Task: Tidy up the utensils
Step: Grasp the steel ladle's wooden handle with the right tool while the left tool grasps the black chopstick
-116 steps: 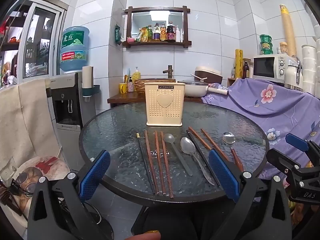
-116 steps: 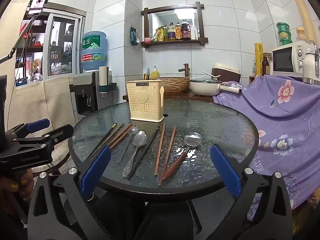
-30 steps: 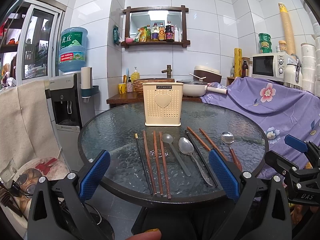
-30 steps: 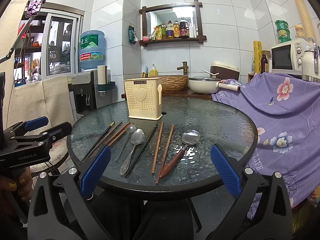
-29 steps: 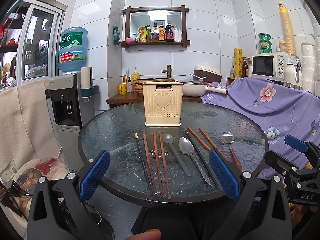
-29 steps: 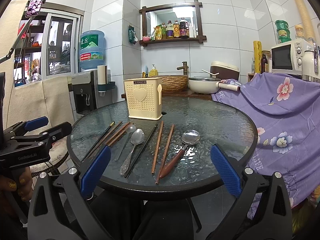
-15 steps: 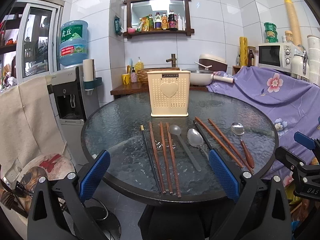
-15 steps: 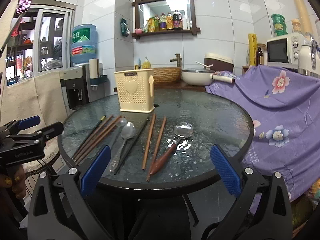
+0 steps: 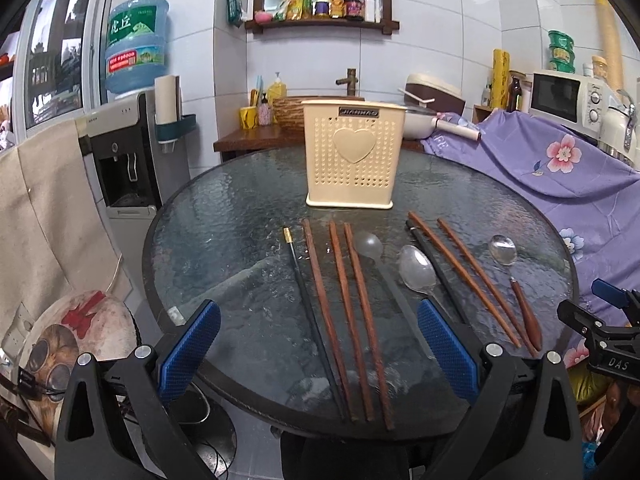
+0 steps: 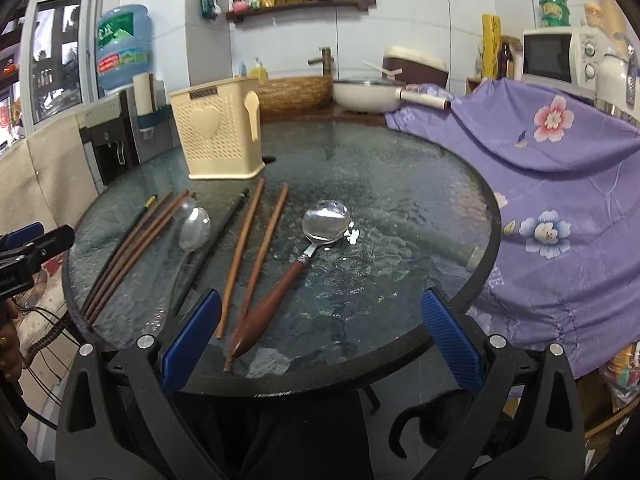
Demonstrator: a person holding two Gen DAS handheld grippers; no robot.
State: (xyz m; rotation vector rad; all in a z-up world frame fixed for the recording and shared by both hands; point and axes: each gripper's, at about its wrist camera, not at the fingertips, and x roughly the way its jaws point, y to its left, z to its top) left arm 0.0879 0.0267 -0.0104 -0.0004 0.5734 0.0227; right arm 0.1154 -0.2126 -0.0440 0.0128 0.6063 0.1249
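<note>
On the glass table [image 9: 224,216] every utensil lies flat, the holder [image 9: 350,156] unfilled; both my tools [image 9: 320,344] [image 10: 320,334] gape wide, empty.

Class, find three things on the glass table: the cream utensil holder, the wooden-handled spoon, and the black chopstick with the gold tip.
cream utensil holder [image 9: 354,160]: left wrist view, on its perforated front wall.
wooden-handled spoon [image 10: 272,304]: right wrist view, on its brown handle.
black chopstick with the gold tip [image 9: 298,270]: left wrist view, on its black shaft.

Utensil holder [image 9: 349,156] upright at the worktop's [image 9: 224,240] far side, chopsticks [image 9: 347,304] and spoons [image 9: 416,268] in a row before it
</note>
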